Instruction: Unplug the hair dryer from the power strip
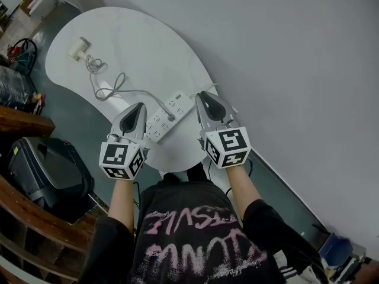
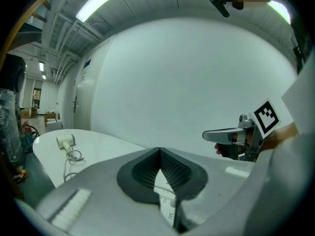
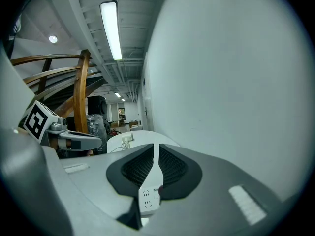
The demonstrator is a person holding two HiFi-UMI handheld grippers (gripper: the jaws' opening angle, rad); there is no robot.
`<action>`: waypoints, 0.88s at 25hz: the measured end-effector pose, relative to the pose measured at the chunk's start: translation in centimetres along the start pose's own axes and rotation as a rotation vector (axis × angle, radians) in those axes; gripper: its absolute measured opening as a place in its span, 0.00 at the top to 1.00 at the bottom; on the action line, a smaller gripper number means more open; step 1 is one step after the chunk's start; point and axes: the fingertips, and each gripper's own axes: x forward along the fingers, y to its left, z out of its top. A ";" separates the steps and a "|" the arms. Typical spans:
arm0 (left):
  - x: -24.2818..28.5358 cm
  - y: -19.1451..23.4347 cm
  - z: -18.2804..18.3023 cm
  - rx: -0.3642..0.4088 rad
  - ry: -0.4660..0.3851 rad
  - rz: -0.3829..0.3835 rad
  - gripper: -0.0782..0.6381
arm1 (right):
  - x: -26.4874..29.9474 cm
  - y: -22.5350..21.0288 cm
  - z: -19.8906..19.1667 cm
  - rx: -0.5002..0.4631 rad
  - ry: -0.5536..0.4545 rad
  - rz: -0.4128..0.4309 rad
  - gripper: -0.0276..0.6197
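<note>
The oblong plastic power strip [image 1: 169, 116] is white, as are the hair dryer [image 1: 77, 48] at upper left and the rounded table [image 1: 148, 46]. The cord [image 1: 142, 93] is grey. The silver-grey left gripper [image 1: 140, 107] and right gripper [image 1: 202, 96] have black-and-white square-patterned marker cubes [image 1: 121, 160].

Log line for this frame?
pre-grasp | left tool shut, empty | right tool slightly open, empty | plug in power strip

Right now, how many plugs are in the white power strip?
1: a grey-corded plug in the middle of the long white power strip; the left tool and right tool may hide others.
</note>
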 end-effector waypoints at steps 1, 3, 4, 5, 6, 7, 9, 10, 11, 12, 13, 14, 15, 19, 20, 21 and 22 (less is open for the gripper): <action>0.1 0.0 -0.2 -0.003 0.003 0.001 0.89 | 0.1 -0.1 -0.2 0.001 0.005 0.003 0.89; 0.2 -0.1 -0.7 -0.009 0.010 0.005 0.89 | 0.3 -0.1 -0.6 0.004 0.014 0.010 0.89; 0.3 -0.1 -0.9 -0.013 0.013 0.008 0.89 | 0.4 -0.1 -0.9 0.005 0.019 0.014 0.89; 0.4 -0.1 -1.1 -0.017 0.017 0.010 0.89 | 0.5 -0.2 -1.1 0.006 0.025 0.017 0.89; 0.5 -0.2 -1.3 -0.020 0.021 0.011 0.89 | 0.6 -0.2 -1.4 0.008 0.031 0.020 0.89; 0.6 -0.2 -1.6 -0.023 0.026 0.013 0.89 | 0.6 -0.3 -1.7 0.009 0.038 0.023 0.89; 0.8 -0.3 -2.1 -0.029 0.035 0.016 0.89 | 0.8 -0.4 -2.2 0.014 0.050 0.027 0.89; 0.8 -0.3 -2.3 -0.032 0.039 0.018 0.89 | 0.9 -0.4 -2.4 0.018 0.054 0.029 0.89; 0.9 -0.3 -2.5 -0.034 0.042 0.020 0.89 | 0.9 -0.5 -2.6 0.021 0.057 0.031 0.89; 0.9 -0.3 -2.7 -0.037 0.045 0.021 0.89 | 1.0 -0.5 -2.8 0.023 0.061 0.033 0.89; 0.9 -0.4 -2.9 -0.040 0.049 0.023 0.89 | 1.1 -0.6 -3.0 0.024 0.066 0.036 0.89; 1.0 -0.5 -3.1 -0.042 0.053 0.024 0.89 | 1.1 -0.6 -3.2 0.025 0.071 0.038 0.89; 1.0 -0.5 -3.4 -0.045 0.058 0.025 0.89 | 1.2 -0.6 -3.4 0.026 0.077 0.041 0.88; 1.2 -0.3 -4.1 -0.058 0.071 0.031 0.89 | 1.7 -0.3 -4.3 0.030 0.097 0.056 0.88; 1.3 -0.3 -4.4 -0.061 0.075 0.032 0.89 | 1.8 -0.2 -4.5 0.031 0.103 0.059 0.88; 1.3 -0.2 -4.6 -0.065 0.079 0.033 0.89 | 2.0 -0.1 -4.8 0.032 0.109 0.063 0.88; 1.4 -0.2 -4.9 -0.069 0.083 0.035 0.89 | 2.1 0.0 -5.2 0.032 0.116 0.068 0.88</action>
